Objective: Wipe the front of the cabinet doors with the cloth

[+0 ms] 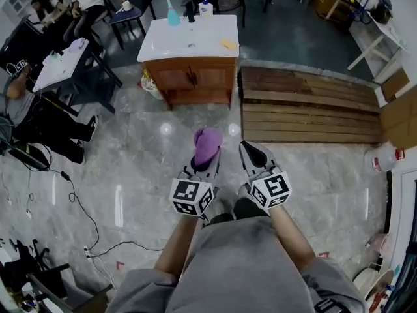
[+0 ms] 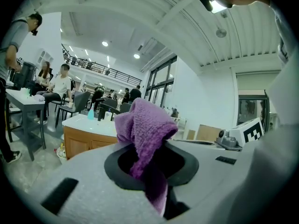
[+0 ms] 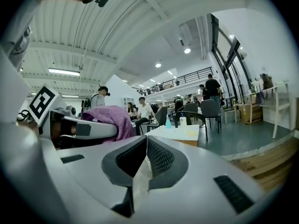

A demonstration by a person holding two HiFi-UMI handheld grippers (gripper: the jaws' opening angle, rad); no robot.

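A purple cloth (image 1: 207, 145) bunches out of my left gripper (image 1: 206, 160), whose jaws are shut on it; in the left gripper view the cloth (image 2: 145, 135) fills the gap between the jaws. My right gripper (image 1: 249, 154) sits beside it, shut with nothing between its jaws (image 3: 145, 158). The cloth (image 3: 108, 116) also shows at the left of the right gripper view. Well ahead across the floor stands a wooden cabinet (image 1: 195, 80) with two doors and a white sink top (image 1: 189, 38). Both grippers are held close to my body, far from the cabinet (image 2: 80, 141).
A teal bottle (image 1: 172, 15), a white bottle (image 1: 206, 6) and a yellow sponge (image 1: 228, 44) sit on the sink top. A wooden pallet (image 1: 306, 106) lies right of the cabinet. People sit at tables at the left (image 1: 62, 60). Cables (image 1: 78, 207) trail over the marble floor.
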